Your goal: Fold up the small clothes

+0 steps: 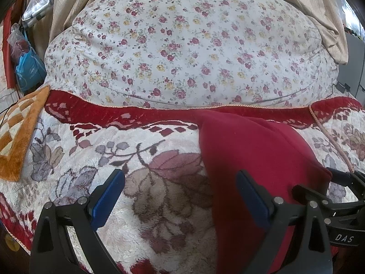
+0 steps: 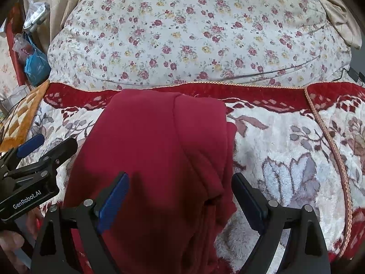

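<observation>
A dark red garment lies folded on the plush floral blanket. My left gripper is open and empty, at the garment's left edge, with its right finger over the red cloth. In the right wrist view the garment fills the middle, with a folded layer along its right side. My right gripper is open over the garment's near right part, holding nothing. The left gripper also shows in the right wrist view at the garment's left side.
A white quilt with small roses is heaped behind the blanket. An orange checked mat lies at the left. A blue bag and plastic bags sit at far left. Beige cloth hangs at the upper right.
</observation>
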Motion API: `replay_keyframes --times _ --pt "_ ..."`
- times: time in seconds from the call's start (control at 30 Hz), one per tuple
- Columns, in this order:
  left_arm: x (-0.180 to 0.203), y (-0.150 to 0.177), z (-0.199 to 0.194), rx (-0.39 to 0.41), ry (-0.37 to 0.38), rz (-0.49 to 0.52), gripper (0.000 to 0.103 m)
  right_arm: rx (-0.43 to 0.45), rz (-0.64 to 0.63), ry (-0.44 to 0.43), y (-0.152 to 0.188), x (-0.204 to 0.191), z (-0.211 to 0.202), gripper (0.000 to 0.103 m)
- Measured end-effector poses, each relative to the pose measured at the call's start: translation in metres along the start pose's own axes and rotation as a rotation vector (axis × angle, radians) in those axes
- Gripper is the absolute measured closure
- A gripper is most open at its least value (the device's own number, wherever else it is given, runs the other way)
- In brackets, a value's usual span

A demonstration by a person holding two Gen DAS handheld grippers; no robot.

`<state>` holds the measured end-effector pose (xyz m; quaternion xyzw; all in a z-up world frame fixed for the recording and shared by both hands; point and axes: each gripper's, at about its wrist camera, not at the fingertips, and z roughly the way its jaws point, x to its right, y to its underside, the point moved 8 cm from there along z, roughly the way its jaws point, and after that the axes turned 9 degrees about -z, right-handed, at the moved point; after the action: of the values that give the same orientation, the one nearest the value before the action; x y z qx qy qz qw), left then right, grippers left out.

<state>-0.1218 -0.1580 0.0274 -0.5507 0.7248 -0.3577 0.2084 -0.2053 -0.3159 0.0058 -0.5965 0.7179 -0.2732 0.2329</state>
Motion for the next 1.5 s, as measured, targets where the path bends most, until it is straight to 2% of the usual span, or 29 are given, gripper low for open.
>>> replay_keyframes --times 1.5 --pt "0.0012 0.0011 0.0013 -0.008 0.001 0.0 0.006 -0.027 0.003 -0.016 0.0059 -0.0069 0.0072 0.009"
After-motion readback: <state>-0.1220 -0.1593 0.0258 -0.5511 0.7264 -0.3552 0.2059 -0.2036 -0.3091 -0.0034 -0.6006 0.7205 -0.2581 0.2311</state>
